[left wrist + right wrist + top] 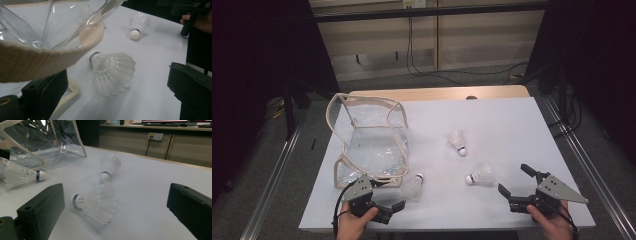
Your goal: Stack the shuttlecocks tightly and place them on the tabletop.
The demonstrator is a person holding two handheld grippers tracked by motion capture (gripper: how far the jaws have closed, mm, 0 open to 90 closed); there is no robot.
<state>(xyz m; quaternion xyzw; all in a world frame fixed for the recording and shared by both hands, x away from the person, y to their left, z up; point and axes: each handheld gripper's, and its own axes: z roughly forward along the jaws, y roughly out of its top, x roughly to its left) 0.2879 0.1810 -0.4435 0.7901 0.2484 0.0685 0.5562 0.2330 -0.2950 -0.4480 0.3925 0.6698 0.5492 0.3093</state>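
Observation:
Three white shuttlecocks lie on the white table top (502, 125). One shuttlecock (413, 186) (112, 72) lies beside the clear bag with beige trim (367, 140) (37, 60), just ahead of my open left gripper (389, 195) (117, 86). A second shuttlecock (480, 175) (95, 203) lies in front of my open right gripper (512, 178) (115, 207), cork end pointing left. The third shuttlecock (458, 141) (108, 166) lies farther back, near the middle. Neither gripper holds anything.
The bag stands open at the table's left, and its strap hangs across the left gripper view. A wooden table edge (437, 93) shows at the back. Metal rails (582, 155) run along both sides, and cables (422, 70) lie on the floor behind.

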